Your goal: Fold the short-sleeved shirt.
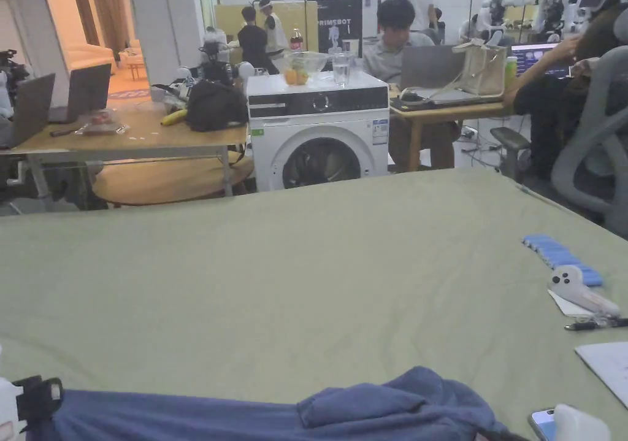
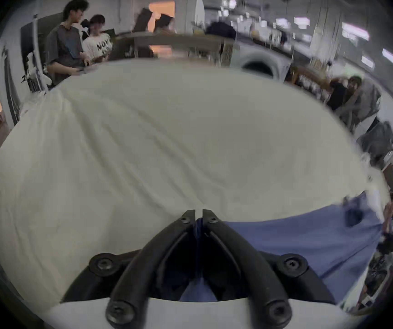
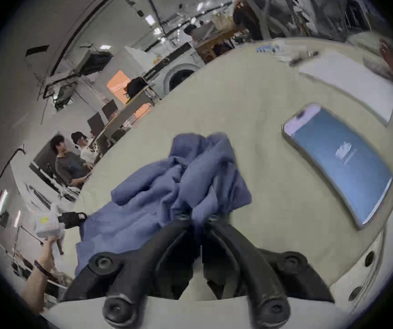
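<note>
A blue short-sleeved shirt [image 1: 257, 411] lies stretched along the near edge of the green-covered table [image 1: 306, 264], bunched toward its right end. My left gripper [image 2: 198, 213] is shut on the shirt [image 2: 297, 236] at its left end, blue cloth pinched between the black jaws. It sits at the bottom left of the head view as my left gripper [image 1: 43, 399]. My right gripper [image 3: 199, 217] is shut on the crumpled shirt [image 3: 179, 180] at its right end. The left gripper [image 3: 72, 219] and the hand holding it lie farther off in the right gripper view.
A phone [image 3: 338, 163] lies on the table just right of the shirt, with white paper [image 3: 347, 82] beyond it. Farther right sit a blue strip [image 1: 561, 258], a white controller [image 1: 579, 289] and a pen [image 1: 595, 324]. A washing machine [image 1: 319, 129], desks and several people stand beyond.
</note>
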